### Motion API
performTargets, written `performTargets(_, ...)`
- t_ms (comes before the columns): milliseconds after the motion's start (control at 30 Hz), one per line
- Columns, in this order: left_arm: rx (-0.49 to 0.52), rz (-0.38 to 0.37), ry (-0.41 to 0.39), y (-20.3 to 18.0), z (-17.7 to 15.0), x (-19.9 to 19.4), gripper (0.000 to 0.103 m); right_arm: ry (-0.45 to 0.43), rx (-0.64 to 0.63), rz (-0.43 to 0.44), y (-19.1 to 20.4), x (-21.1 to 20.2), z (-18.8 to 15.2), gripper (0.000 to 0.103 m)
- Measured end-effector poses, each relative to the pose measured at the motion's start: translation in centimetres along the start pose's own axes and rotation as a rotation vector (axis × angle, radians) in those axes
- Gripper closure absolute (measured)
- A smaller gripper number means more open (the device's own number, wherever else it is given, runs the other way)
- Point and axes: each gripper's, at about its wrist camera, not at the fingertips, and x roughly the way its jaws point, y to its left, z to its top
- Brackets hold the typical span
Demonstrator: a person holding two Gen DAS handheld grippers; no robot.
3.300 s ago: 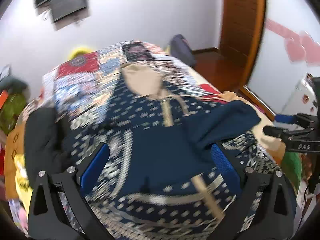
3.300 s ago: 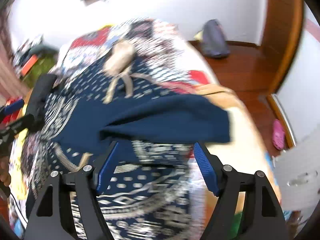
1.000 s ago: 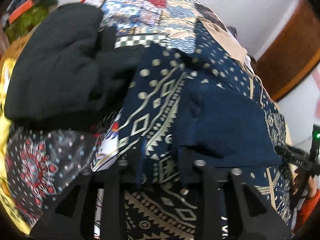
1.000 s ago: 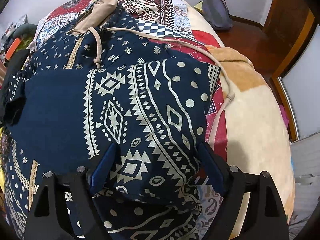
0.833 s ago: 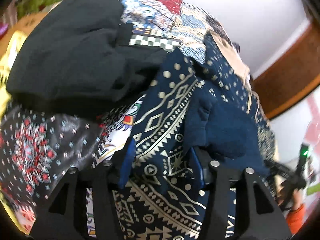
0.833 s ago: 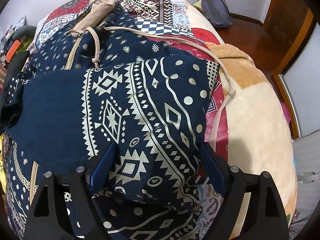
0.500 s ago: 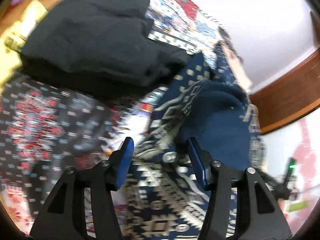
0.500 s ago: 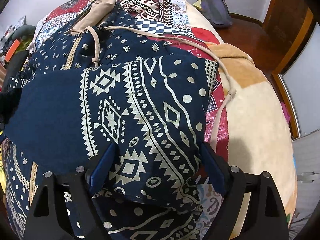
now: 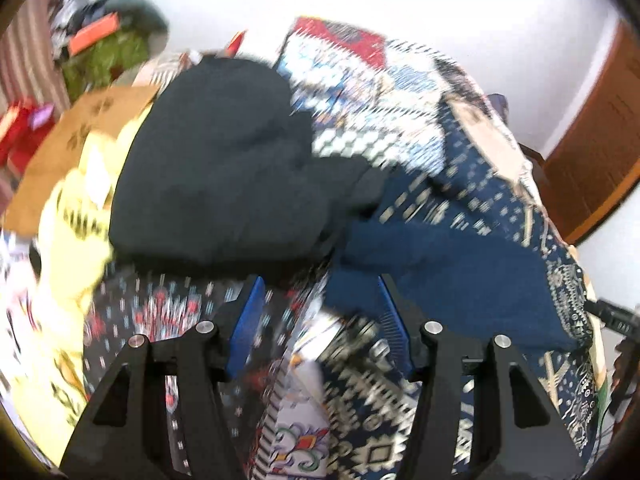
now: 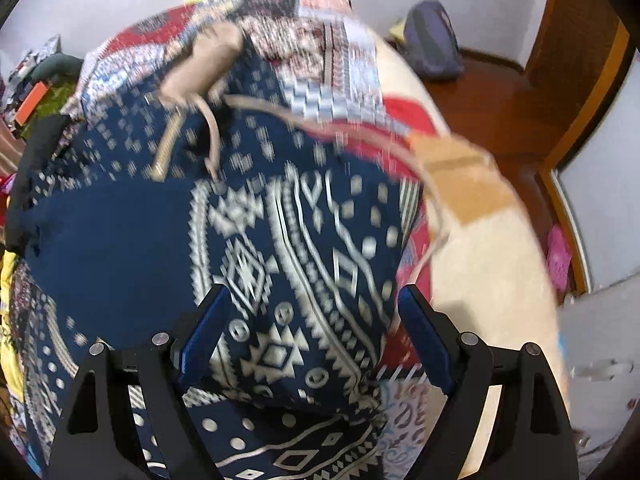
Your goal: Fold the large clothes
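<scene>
Two garments: we see a black garment (image 9: 224, 168) beside the navy patterned hoodie (image 10: 280, 248) on the bed (image 10: 492, 280).
Left hand-held gripper (image 9: 320, 320): we find it partly parted after just opening, empty.
Right hand-held gripper (image 10: 312, 328): wide, clear above the hoodie.

Both the left gripper (image 9: 320, 316) and the right gripper (image 10: 308, 332) are black, with two angular arms pierced by triangular cut-outs. Each arm carries two round silver screws on top. The inner faces of the fingers (image 9: 248, 320) are flat, ridged blue pads (image 10: 426, 344).
</scene>
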Motion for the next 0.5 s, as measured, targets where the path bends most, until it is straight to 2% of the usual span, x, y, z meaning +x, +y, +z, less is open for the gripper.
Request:
performTargets(133,0.088,-0.028,-0.059,-3.6,3.5,-1.0,0.046,-0.094,-0.023,0.013,0.6,-2.5,2.8,0.02)
performTargets(267,0.146,-0.104,-0.079,-7.8,7.2,-0.6,0.046,-0.163,-0.036,0.034,1.3,-3.7,5.7,0.02)
performTargets(367,0.2,-0.131,-0.077,-11.2,9.1,0.6,0.043,-0.194,-0.044,0.045,2.1,-3.3,8.2,0.02)
performTargets(500,0.279,-0.119,-0.057,-15.1,10.8,3.4,0.042,-0.195,-0.057,0.06,3.3,-1.4,10.8,0.02)
